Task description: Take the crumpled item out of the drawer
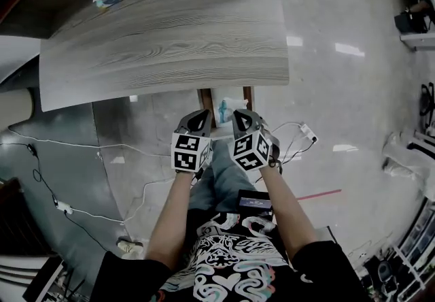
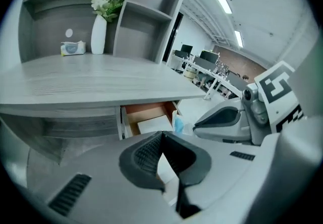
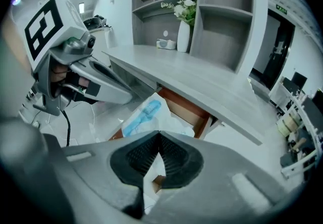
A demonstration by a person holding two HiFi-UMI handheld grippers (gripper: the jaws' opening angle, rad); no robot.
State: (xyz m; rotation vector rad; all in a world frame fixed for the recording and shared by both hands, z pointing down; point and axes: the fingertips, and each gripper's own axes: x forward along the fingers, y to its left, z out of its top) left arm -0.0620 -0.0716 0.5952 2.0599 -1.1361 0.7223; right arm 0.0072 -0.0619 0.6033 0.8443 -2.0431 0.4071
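Crumpled item (image 3: 144,117) (thin white wrapper, blue print) lies in the open drawer (image 3: 187,109) under the desk (image 1: 170,42). It is judged light, soft and slippery; pinch a raised fold. Left hand-held gripper (image 2: 161,134) and right hand-held gripper (image 3: 159,133) are both closed and empty.

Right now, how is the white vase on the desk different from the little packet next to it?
The vase stands tall and upright; the packet lies low and wide. The vase is plain white with flowers in it; the packet has coloured print on it. Both sit at the back of the desk, side by side but not touching.
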